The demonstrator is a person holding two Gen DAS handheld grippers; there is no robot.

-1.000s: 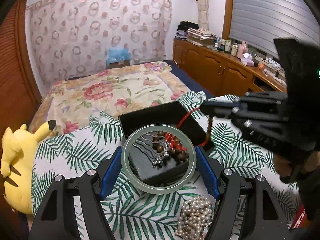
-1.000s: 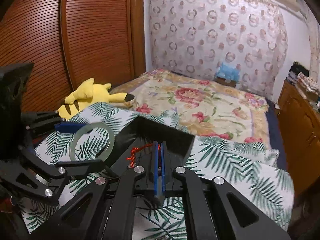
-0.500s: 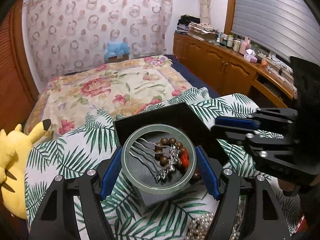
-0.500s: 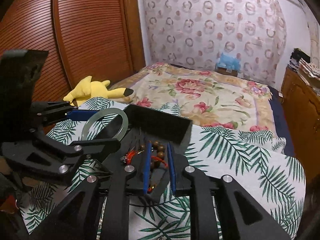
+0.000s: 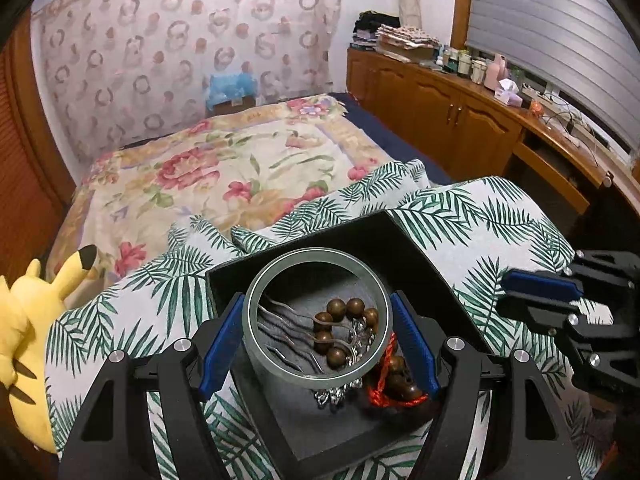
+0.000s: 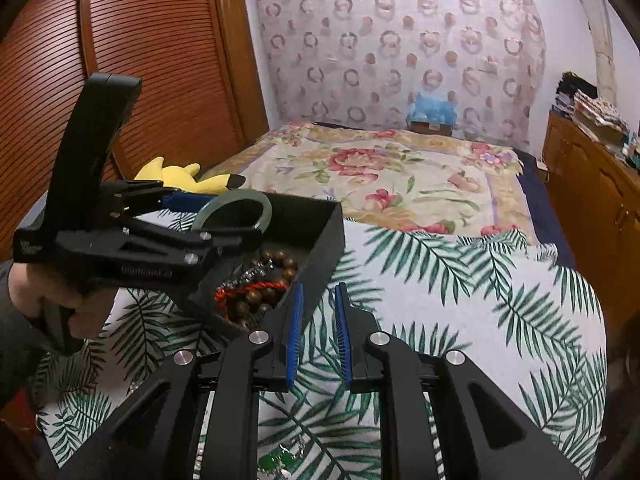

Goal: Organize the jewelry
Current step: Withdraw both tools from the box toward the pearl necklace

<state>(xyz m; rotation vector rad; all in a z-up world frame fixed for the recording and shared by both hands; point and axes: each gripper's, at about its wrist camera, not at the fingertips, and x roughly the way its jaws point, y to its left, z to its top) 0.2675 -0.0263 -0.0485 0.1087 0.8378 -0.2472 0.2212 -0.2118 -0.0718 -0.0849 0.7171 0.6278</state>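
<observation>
Left wrist | bangle (image 5: 316, 316) hides hairpins (image 5: 280, 328) | box (image 5: 400, 240) front cut off

bedroom; floral bed (image 5: 224, 168); louvred wardrobe (image 6: 160, 60)

The left gripper (image 5: 318, 336) points steeply down, its blue pads clamped on either side of a bangle (image 5: 316, 316). The right gripper (image 6: 318, 332) tilts down beside it, jaws slightly parted after just opening, nothing between them. A hand (image 6: 44, 300) holds the left grip.
</observation>
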